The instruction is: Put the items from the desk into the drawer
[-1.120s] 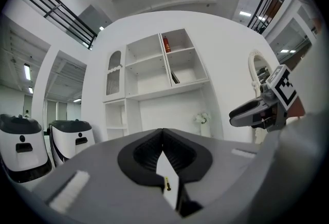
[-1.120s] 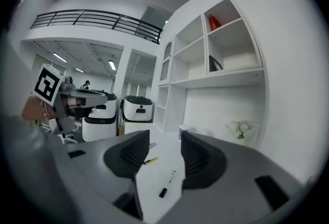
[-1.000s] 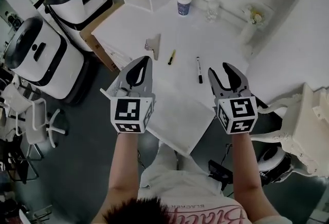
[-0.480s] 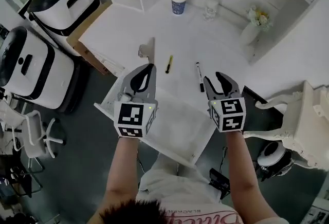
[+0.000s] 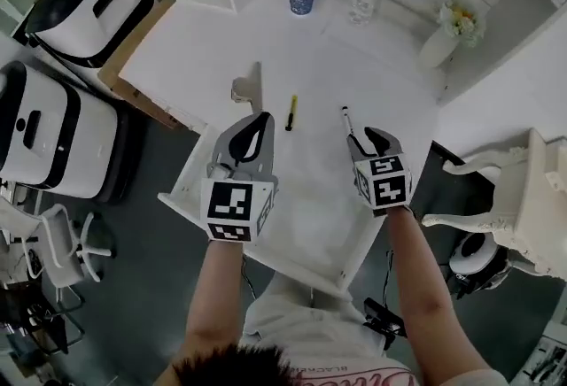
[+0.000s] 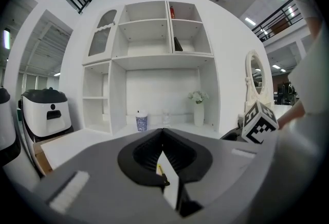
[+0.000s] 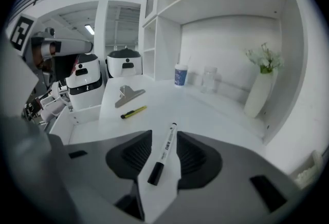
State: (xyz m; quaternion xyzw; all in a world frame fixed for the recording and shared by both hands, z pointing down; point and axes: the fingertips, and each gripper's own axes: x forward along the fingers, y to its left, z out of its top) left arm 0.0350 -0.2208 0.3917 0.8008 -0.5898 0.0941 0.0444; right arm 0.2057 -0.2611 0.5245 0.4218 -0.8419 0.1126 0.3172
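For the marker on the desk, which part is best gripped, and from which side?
Grip the marker by its white barrel mid-length, coming from above at its cap end, jaws across its width: it lies flat on the desk, lengthwise between the open jaws of the right gripper, which have just been closing without touching it.

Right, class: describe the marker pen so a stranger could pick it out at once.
Start at the white desk. Three things lie in a row across it: a metal clip, a yellow tool and, furthest to the person's right, the marker pen. Only it is white with a black cap.
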